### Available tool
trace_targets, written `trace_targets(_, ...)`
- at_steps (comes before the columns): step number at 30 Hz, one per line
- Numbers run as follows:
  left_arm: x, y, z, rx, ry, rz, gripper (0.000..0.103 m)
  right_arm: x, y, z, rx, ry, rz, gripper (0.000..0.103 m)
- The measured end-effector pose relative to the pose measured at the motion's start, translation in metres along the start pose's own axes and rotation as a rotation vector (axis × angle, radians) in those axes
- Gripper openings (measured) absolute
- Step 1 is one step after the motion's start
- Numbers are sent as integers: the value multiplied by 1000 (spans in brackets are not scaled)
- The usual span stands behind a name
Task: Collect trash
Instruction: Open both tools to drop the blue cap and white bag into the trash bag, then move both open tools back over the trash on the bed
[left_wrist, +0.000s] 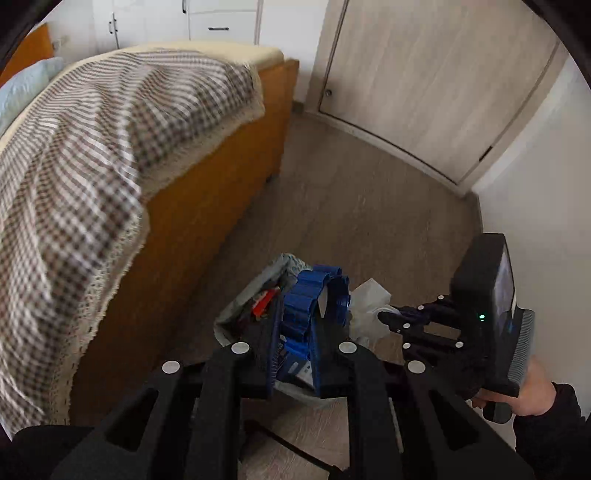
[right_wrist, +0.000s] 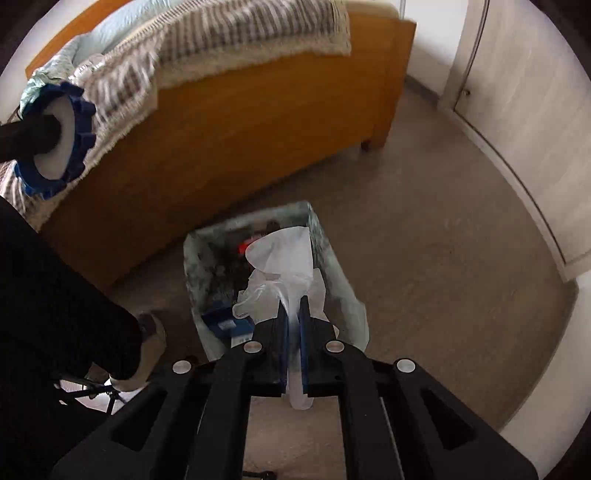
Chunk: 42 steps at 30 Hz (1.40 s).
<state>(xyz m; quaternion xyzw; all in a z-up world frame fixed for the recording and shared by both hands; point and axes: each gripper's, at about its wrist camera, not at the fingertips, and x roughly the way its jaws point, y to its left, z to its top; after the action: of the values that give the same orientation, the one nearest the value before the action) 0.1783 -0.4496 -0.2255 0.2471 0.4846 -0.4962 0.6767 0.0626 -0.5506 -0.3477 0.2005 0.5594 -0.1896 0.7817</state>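
Observation:
My left gripper is shut on a blue ridged ring and holds it above the trash bin. The ring also shows in the right wrist view, far left, with the left gripper's black finger through it. My right gripper is shut on a crumpled white tissue and holds it above the bin. The bin is lined with a pale bag and holds a red item and a blue packet. The right gripper with the tissue shows in the left wrist view.
A bed with an orange wooden frame and a checkered blanket stands left of the bin. A pale wardrobe door and a white wall bound the grey floor. A person's leg and shoe are beside the bin.

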Motion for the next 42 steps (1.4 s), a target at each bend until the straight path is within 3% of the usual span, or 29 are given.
trace_targets(3, 41, -6, -1, -20, 94, -32, 12, 38, -14, -9, 69, 40, 5, 6)
trace_targets(7, 70, -17, -1, -15, 159, -51, 12, 80, -15, -15, 77, 98, -13, 7)
trace_targets(9, 80, -24, -1, 1, 172, -47, 12, 97, -14, -16, 66, 150, -64, 21)
trace_targets(10, 85, -27, -1, 6, 184, -50, 12, 101, -13, -17, 69, 153, -64, 37)
trace_targets(16, 123, -40, -9, -13, 269, -91, 12, 53, -38, -24, 201, 8, -27, 43)
trace_targets(24, 165, -63, -16, 31, 385, -114, 13, -16, -89, -29, 368, -136, -73, 46)
trace_targets(25, 168, -64, -18, 41, 401, -117, 28, -22, -94, -30, 380, -145, -83, 46)
trace_targets(26, 171, -64, -20, 46, 413, -105, 59, -26, -98, -30, 389, -154, -88, 46)
trace_targets(27, 170, -62, -21, 39, 402, -88, 66, -29, -100, -29, 395, -163, -86, 46)
trace_targets(32, 161, -49, -19, -14, 346, -70, 67, -34, -92, -21, 361, -168, -73, 46)
trace_targets(38, 126, -22, -13, -94, 248, 47, 67, -18, -64, -18, 246, -58, -51, 46)
trace_targets(42, 87, -9, -8, -140, 171, 35, 68, -15, -52, -17, 213, -18, -47, 46)
